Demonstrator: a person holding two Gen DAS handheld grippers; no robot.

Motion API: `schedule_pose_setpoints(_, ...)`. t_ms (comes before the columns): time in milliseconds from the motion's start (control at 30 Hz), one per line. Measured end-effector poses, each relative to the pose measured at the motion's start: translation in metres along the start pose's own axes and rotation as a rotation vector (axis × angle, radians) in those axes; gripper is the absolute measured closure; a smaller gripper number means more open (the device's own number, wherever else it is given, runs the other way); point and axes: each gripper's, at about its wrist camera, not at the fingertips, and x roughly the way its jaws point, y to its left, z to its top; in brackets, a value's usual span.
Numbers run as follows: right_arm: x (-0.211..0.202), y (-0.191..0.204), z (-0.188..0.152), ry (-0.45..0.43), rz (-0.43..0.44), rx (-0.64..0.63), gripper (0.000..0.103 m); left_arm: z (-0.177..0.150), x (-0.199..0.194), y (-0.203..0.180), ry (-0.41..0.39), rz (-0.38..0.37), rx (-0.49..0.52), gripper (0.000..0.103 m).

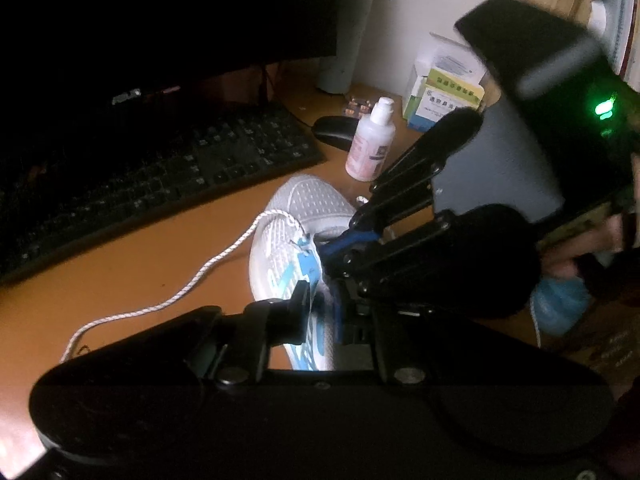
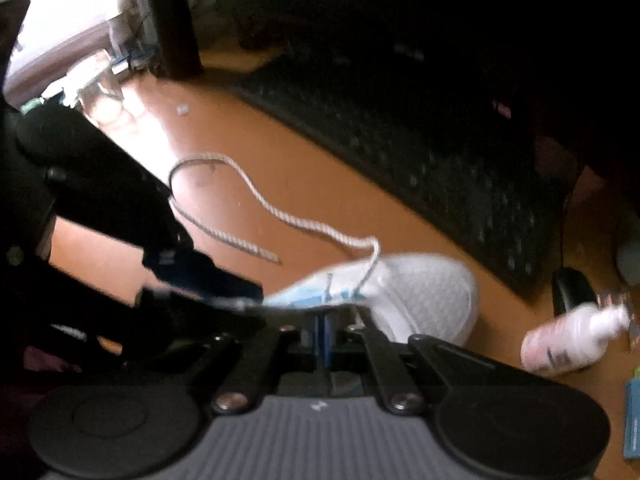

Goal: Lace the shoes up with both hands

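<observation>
The step in hand looks like threading near the toe end: the white shoe [image 1: 304,216] lies on the table [image 1: 132,268] just beside the keyboard [image 1: 160,168], its lace [image 1: 224,256] trailing loose from a front eyelet toward 8 o'clock. The right gripper [image 1: 326,258] has its fingers pressed together over the eyelet row at the shoe's middle, probably pinching a lace end, though blur hides it. The left gripper [image 2: 240,294] touches the shoe from 9 o'clock, seemingly near closed; next, the loose lace needs picking up and feeding through the next eyelet.
</observation>
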Motion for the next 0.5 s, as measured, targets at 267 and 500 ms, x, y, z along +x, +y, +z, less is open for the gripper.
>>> schedule_pose_setpoints(267, 0.001, 0.0, -0.005, -0.024, -0.002, 0.01, 0.1, 0.009, 0.009, 0.022, -0.041, -0.012, -0.169, 0.094)
schedule_pose_setpoints(500, 0.005, 0.0, -0.006, -0.026, -0.012, 0.018, 0.099, 0.007, 0.033, 0.039, -0.015, -0.077, -0.332, 0.094)
